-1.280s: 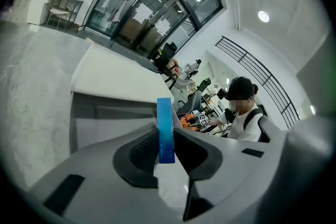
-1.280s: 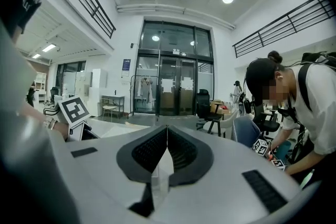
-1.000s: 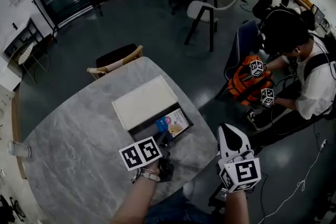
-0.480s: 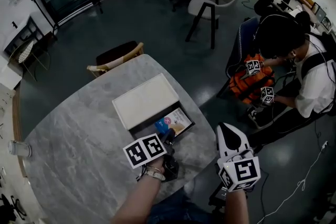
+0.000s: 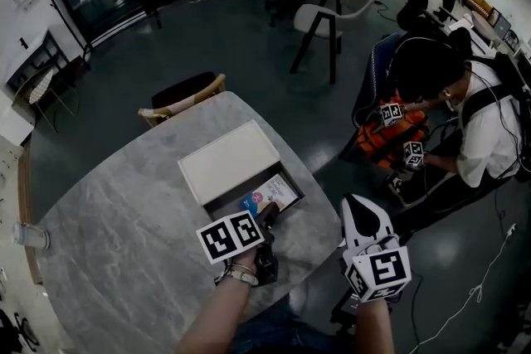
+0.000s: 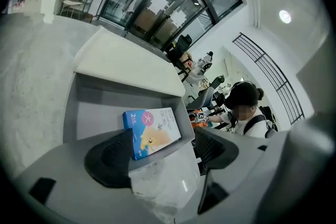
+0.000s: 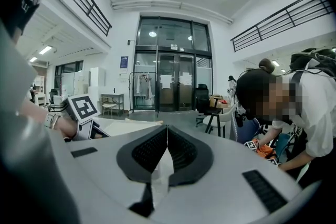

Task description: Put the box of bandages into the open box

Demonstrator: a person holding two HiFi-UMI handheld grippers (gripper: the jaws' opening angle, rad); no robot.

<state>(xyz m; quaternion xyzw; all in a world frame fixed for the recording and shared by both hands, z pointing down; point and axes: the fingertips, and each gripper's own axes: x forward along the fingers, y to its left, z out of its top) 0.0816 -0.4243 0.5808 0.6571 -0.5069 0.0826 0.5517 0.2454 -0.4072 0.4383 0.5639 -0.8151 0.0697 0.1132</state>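
Bandage box lies apparently flat inside the open box, just ahead of the left gripper, whose empty jaws have just spread wide; right gripper, jaws together, is farther off.

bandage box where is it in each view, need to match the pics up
Head view: the bandage box lies in the open box, just below centre.
Left gripper view: the bandage box sits lower centre, in the tray below the white lid.
Right gripper view: not in it.
Shared landmark: the seated person in the white shirt, at the right of all three views.
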